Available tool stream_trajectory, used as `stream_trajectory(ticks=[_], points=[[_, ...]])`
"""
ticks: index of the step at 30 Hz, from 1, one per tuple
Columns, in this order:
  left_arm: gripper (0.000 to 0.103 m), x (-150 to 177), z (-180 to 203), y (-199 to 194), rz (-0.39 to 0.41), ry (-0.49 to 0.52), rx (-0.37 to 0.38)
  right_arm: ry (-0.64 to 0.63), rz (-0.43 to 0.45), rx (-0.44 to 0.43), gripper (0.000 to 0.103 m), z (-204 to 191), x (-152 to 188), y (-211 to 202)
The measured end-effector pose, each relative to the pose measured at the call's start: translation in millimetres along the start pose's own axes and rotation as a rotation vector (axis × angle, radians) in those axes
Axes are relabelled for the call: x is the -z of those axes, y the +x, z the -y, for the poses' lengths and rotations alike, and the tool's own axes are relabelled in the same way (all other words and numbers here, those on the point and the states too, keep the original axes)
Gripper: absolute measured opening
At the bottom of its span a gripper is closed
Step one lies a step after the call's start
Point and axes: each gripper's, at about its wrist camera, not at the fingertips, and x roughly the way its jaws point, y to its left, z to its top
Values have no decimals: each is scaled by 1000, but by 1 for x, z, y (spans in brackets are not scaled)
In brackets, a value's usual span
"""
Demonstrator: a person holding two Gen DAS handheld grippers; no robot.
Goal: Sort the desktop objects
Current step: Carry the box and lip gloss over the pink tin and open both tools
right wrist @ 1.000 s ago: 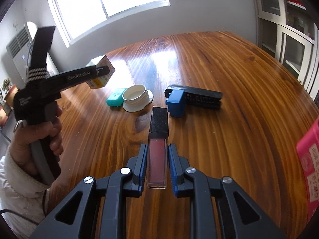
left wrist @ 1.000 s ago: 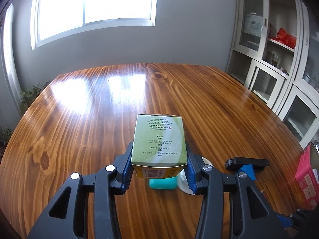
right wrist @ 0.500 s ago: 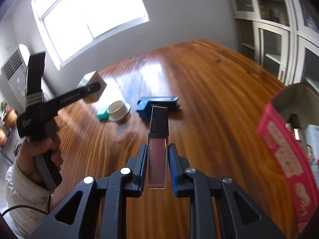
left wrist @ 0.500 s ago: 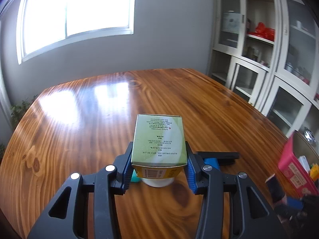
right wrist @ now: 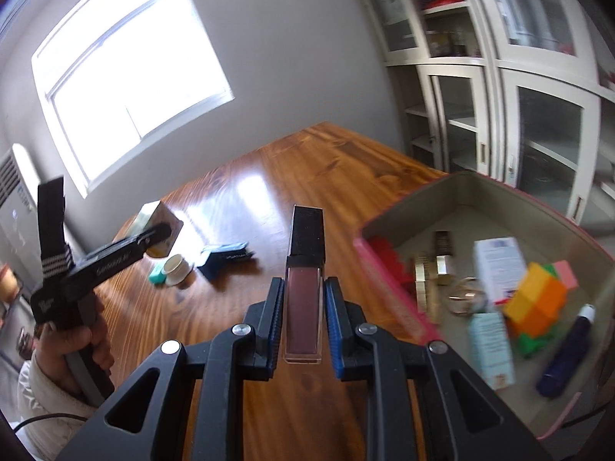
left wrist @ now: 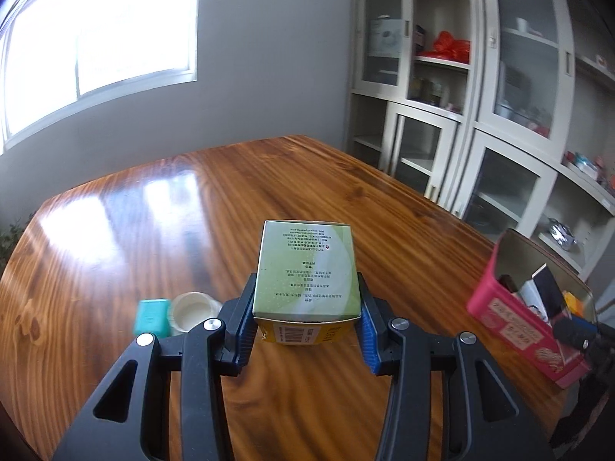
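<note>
My left gripper [left wrist: 305,299] is shut on a green and yellow carton [left wrist: 307,269], held above the wooden table [left wrist: 215,199]. It also shows in the right wrist view [right wrist: 161,230] at the left, with the carton [right wrist: 153,215]. My right gripper [right wrist: 303,299] is shut on a lip gloss tube [right wrist: 303,292] with a black cap, held above the table just left of the pink storage box [right wrist: 388,292]. The box [left wrist: 515,326] sits at the right in the left wrist view and holds several items.
A teal case [left wrist: 152,317], a white jar [left wrist: 192,309] and a blue and black stapler [right wrist: 223,259] lie on the table. White glass-door cabinets [left wrist: 480,115] stand beyond the table's right edge. A window [left wrist: 96,42] is in the far wall.
Both grippers have swung right with their loads. The pink box has come into full view under the right gripper, and the jar and teal case have slid to the left.
</note>
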Motion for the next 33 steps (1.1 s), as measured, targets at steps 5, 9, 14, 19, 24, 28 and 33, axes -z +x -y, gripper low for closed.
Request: stream_trajectory(ticks=[5, 9, 14, 19, 24, 28, 33], points=[[48, -2, 38, 3, -13, 36, 46, 46, 59, 43, 23, 35, -4, -23], [48, -5, 71, 4, -14, 74, 86, 86, 100, 79, 23, 63, -6, -39], [48, -7, 117, 9, -27, 126, 152, 130, 125, 115, 23, 95, -7, -51], [48, -6, 157, 16, -48, 169, 209, 167, 128, 122, 23, 116, -5, -56], [48, -6, 187, 24, -68, 202, 246, 174, 118, 94, 23, 122, -6, -52], [48, -7, 199, 29, -75, 212, 251, 152, 98, 60, 23, 116, -9, -44], [48, -13, 203, 33, -73, 211, 238, 128, 53, 56, 23, 112, -10, -28]])
